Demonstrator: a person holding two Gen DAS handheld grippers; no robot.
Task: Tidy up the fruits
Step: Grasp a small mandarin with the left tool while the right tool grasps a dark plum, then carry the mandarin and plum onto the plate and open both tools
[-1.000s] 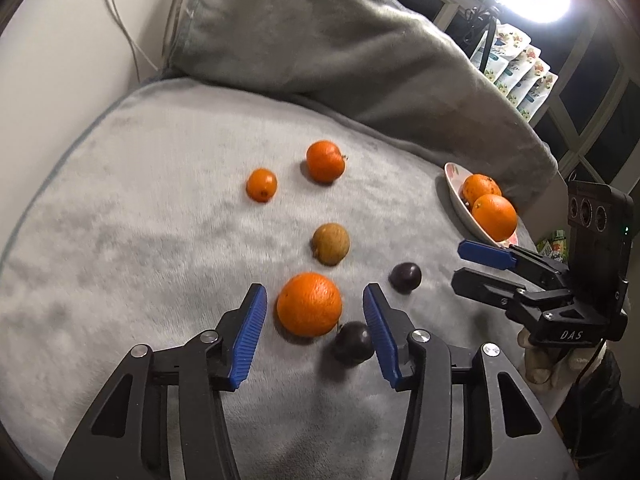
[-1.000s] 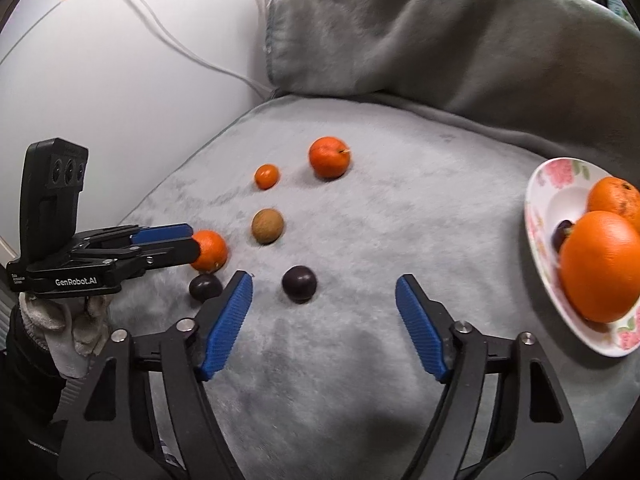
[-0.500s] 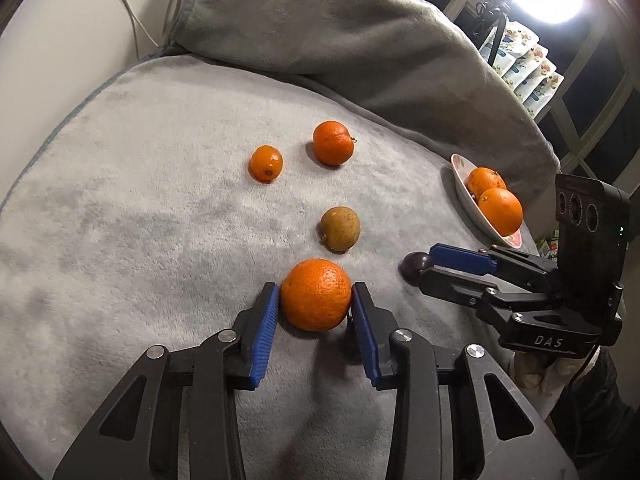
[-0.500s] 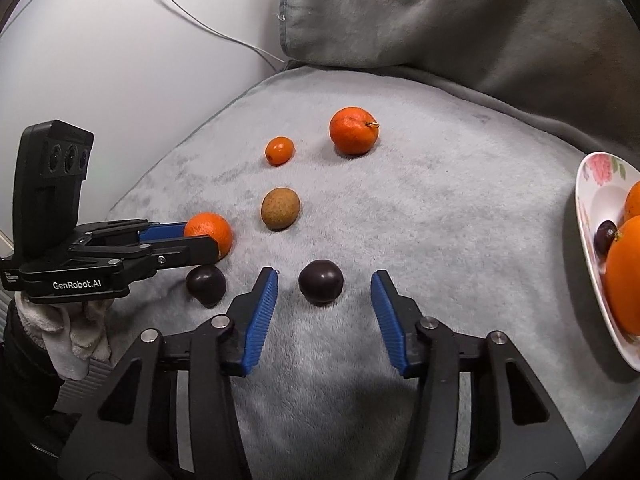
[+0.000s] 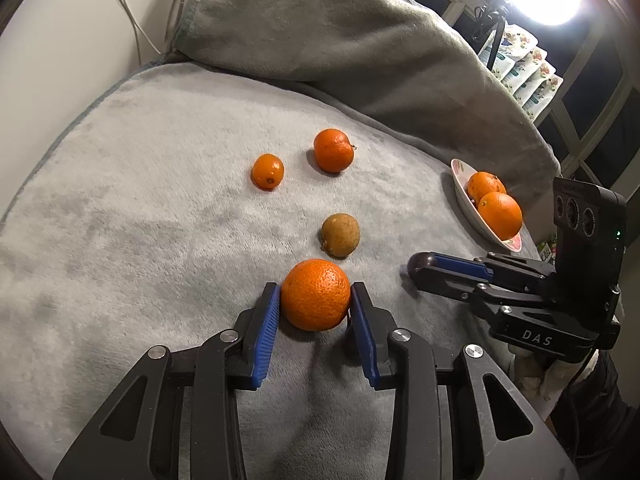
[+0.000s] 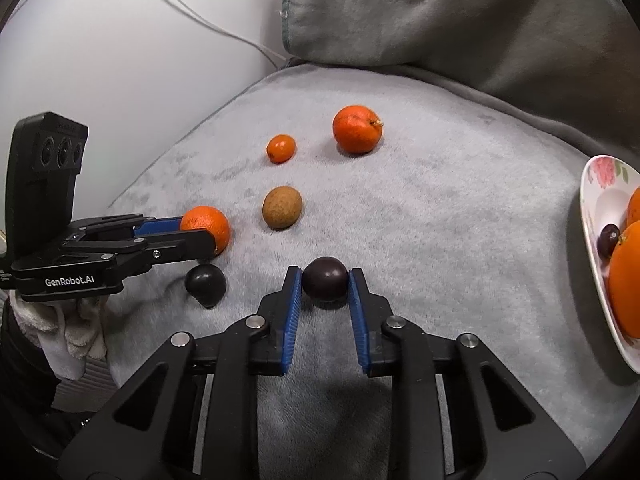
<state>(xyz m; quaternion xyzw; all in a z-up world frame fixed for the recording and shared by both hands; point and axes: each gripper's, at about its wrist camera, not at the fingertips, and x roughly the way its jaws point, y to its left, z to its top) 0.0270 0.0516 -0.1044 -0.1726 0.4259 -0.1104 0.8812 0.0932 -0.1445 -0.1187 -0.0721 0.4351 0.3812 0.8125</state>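
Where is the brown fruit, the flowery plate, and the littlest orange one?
brown fruit (image 6: 282,207): right wrist view, middle of its skin.
flowery plate (image 6: 600,184): right wrist view, bare rim by the pink flower.
littlest orange fruit (image 5: 267,171): left wrist view, its middle.

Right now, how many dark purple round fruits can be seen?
3. One dark fruit is between the right hand-held gripper's pads, one lies beside the left hand-held gripper, one is in the plate; oranges there may hide more.

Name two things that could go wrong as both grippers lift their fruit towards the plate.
The right gripper, jaws just closed, pinches the round dark plum only at its fingertips; it may slip out. The plate already holds two oranges and a plum, so the left gripper's large orange might roll off.
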